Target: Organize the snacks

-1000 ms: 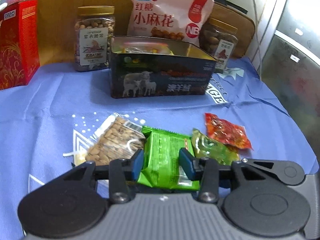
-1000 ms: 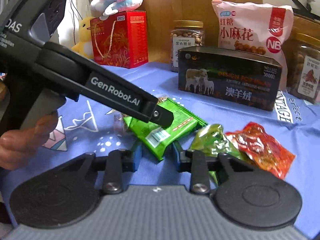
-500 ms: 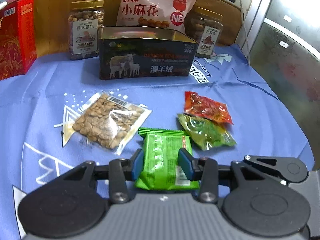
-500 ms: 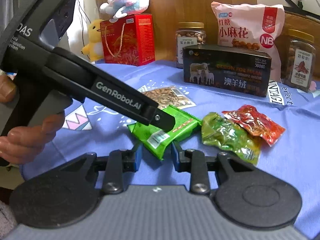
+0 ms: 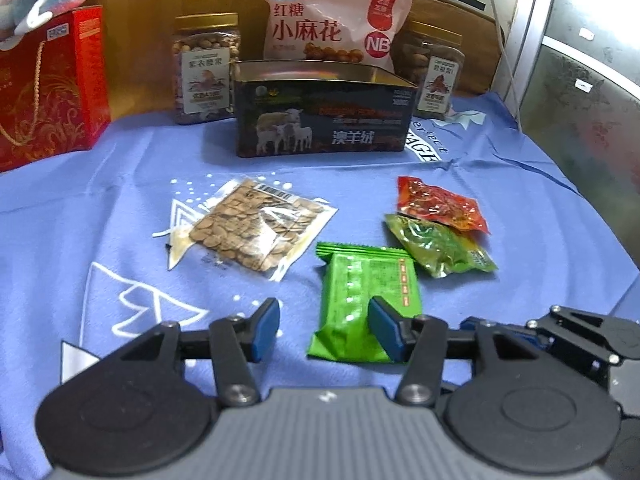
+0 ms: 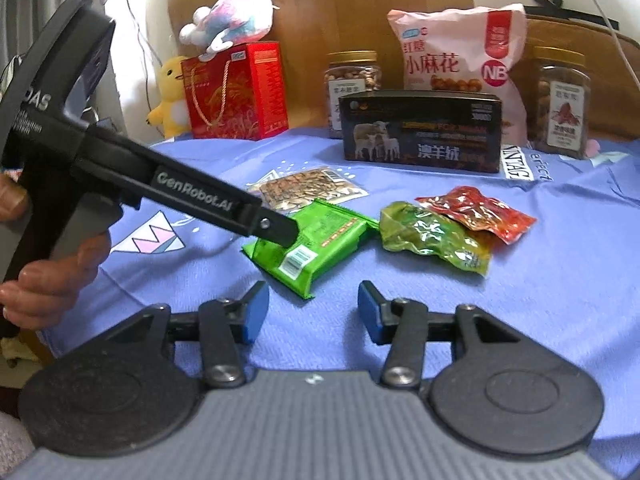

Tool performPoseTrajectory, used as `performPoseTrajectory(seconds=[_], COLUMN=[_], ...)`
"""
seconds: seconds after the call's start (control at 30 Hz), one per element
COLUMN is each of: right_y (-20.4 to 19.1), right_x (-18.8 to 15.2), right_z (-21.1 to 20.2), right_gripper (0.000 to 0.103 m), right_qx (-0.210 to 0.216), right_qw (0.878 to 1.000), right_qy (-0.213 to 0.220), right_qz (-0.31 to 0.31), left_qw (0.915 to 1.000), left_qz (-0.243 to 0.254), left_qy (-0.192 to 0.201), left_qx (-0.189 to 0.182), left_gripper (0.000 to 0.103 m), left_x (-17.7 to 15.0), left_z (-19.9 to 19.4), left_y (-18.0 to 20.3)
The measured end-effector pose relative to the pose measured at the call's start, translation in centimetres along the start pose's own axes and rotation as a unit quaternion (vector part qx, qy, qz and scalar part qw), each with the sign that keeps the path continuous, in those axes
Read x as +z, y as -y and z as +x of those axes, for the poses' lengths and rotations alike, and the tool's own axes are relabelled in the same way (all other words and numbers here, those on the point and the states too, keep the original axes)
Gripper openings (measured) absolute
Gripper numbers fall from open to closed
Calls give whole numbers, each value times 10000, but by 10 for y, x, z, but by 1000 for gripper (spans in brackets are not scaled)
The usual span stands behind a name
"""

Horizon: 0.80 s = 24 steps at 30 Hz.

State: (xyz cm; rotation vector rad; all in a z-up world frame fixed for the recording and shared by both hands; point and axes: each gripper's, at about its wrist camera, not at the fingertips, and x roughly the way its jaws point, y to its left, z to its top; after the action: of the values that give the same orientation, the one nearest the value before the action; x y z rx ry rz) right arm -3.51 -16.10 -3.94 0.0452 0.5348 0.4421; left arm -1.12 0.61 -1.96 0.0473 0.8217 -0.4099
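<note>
**A:** Both pairs of blue-padded jaws have just been opening. Half a second back the left gripper (image 5: 324,330) was clamped across the flat green foil snack packet (image 5: 362,300), and the right gripper (image 6: 309,312) had its near corner between its pads.

**B:** And now?

**A:** Now the packet lies loose on the blue printed cloth (image 5: 100,208). The left jaws stand apart; the packet's near end shows between them, close against the right-hand pad, and I can't tell whether that pad touches it. The right jaws stand apart too, with nothing between them, and the packet's corner lies just beyond.

**B:** So it was set down, not boxed?

**A:** That's my reading. The open dark tin box with the sheep picture (image 5: 324,120) sits well beyond it at the back. The clear bag of brown seeds (image 5: 252,228), the red crinkly pouch (image 5: 438,204) and the yellow-green pouch (image 5: 440,246) also lie on the cloth, outside the tin.

**B:** Then the sorting is hardly begun.

**A:** Likely so.
</note>
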Motion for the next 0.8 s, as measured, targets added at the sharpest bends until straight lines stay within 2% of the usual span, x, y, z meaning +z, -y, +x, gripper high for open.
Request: performPoseTrajectory(seconds=[0.07, 0.33, 0.8], right_y=[-2, -2, 0], right_x=[-1, -2, -2], right_z=[-1, 1, 8], right_gripper=[58, 58, 59], right_qx=[-17, -32, -58], right_qw=[10000, 10000, 9999], right_qy=[33, 20, 8], right_qz=[5, 67, 119], left_qw=[10000, 9998, 9999], left_qz=[5, -34, -60], left_qy=[28, 92, 115], left_qx=[66, 193, 112], left_gripper=[50, 55, 62], left_x=[-1, -2, -1], left_z=[-1, -3, 1], left_y=[-1, -8, -16])
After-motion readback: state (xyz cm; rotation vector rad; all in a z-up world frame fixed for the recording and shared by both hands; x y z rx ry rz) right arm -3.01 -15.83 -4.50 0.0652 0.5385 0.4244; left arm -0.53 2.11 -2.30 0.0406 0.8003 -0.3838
